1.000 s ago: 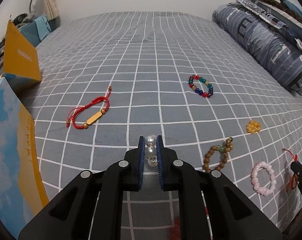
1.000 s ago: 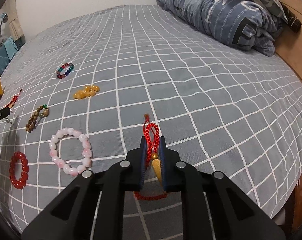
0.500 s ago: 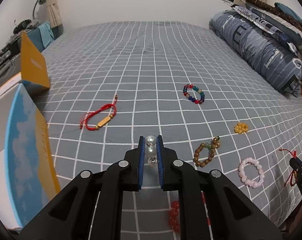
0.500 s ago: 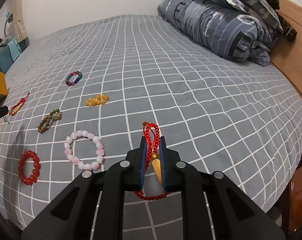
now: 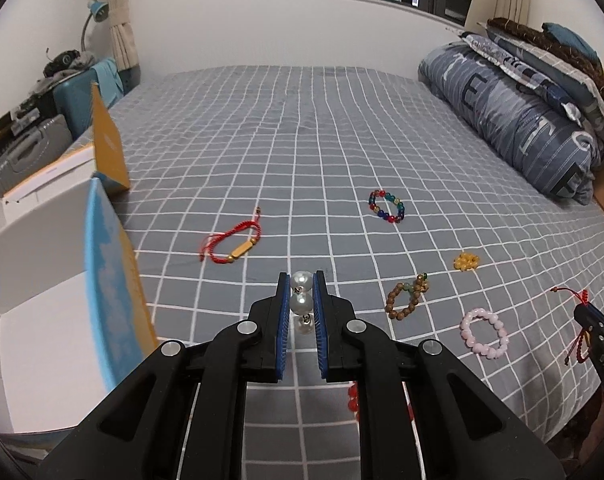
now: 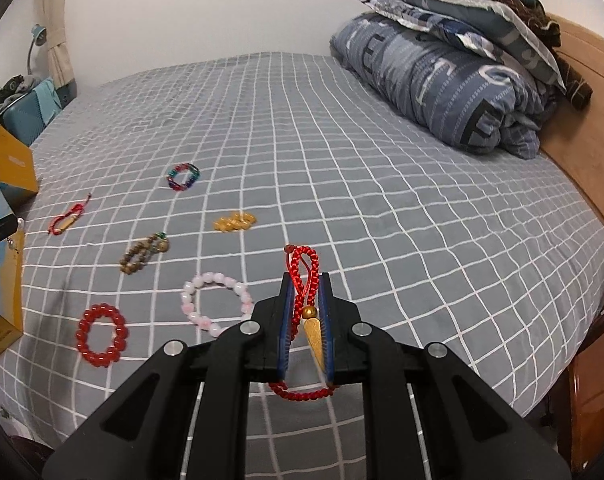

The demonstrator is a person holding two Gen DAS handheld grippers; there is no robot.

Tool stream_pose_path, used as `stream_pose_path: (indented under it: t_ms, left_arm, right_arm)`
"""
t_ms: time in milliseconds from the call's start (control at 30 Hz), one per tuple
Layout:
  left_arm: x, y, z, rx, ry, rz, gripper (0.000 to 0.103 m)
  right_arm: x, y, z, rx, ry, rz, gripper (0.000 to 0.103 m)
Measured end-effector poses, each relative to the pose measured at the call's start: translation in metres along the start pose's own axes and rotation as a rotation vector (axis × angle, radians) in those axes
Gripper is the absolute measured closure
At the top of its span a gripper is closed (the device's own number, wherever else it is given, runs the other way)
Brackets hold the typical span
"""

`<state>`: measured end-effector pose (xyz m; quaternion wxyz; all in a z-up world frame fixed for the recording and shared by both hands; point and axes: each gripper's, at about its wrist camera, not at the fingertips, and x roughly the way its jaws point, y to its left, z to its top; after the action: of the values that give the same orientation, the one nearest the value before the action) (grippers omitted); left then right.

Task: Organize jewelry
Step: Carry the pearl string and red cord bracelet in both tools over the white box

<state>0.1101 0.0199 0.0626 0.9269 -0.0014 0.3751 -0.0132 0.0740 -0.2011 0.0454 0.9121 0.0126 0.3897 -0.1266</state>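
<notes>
Lifting both pieces clear of the bed [image 5: 302,152], we now look down on the sheet from higher than a second ago, with more of the room showing. At far left the open box [image 5: 42,300], with its blue and yellow flaps, has come further into the left wrist view; we judge it the likely place for the jewelry. Next right, the red cord bracelet with a gold bar [image 5: 232,242] lies on the grid sheet. Our left gripper [image 5: 302,300] is clamped on the pearl piece [image 5: 302,294], two pearls pinched between the blue pads and a third hanging below. Further right lie the multicolour bead bracelet [image 5: 386,206], the brown wooden bead bracelet [image 5: 405,300], the small yellow bead cluster [image 5: 465,262] and the pink bead bracelet [image 5: 485,334], all well apart. The red bead bracelet [image 6: 100,334] lies near the bed's front edge. At right, our right gripper [image 6: 306,312] is closed on the red braided cord with a gold charm [image 6: 307,280], its loop dangling beneath. Both pieces being off the sheet, we judge that carrying them to the box comes next.
</notes>
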Motion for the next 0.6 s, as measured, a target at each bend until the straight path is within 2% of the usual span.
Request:
stream_pose_path:
  t_ms: [333, 600]
  left_arm:
    - [-0.039, 0.019, -0.002, -0.013, -0.042, 0.028, 0.092]
    - [-0.068, 0.047, -0.004, -0.044, -0.069, 0.062, 0.092]
  right_arm:
    - [-0.030, 0.029, 0.015, -0.033, -0.052, 0.036, 0.091]
    - [-0.051, 0.067, 0.028, -0.072, -0.084, 0.087, 0.091]
